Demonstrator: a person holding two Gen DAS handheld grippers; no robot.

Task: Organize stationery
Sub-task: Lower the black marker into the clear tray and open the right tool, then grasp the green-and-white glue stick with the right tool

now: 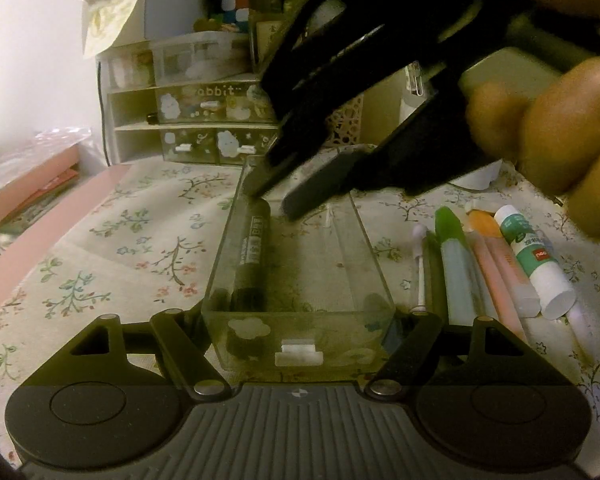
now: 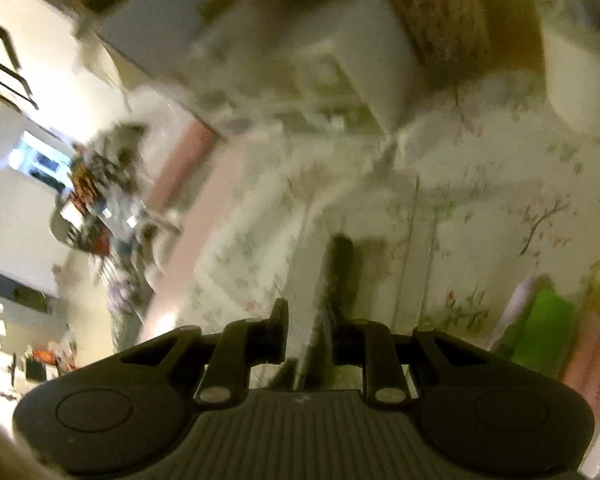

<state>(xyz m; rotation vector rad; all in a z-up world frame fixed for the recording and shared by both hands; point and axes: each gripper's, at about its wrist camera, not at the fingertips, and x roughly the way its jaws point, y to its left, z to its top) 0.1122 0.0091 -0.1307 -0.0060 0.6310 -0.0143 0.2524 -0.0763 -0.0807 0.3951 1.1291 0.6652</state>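
- The left gripper (image 1: pixel 300 320) clamps a clear drawer (image 1: pixel 300 304) by its side walls, on the floral tablecloth (image 1: pixel 100 248).
- A black marker (image 1: pixel 252 256) lies along the drawer's left side.
- The right gripper (image 1: pixel 288 192) hangs over the marker's far end, its jaws together, holding nothing.
- Highlighters (image 1: pixel 456 264) and a glue stick (image 1: pixel 536 256) lie right of the drawer.
- Behind stands a drawer cabinet (image 1: pixel 196 120).

Black left claw (image 1: pixel 300 344): ribbed grey base, round side discs, silver pivot screws.
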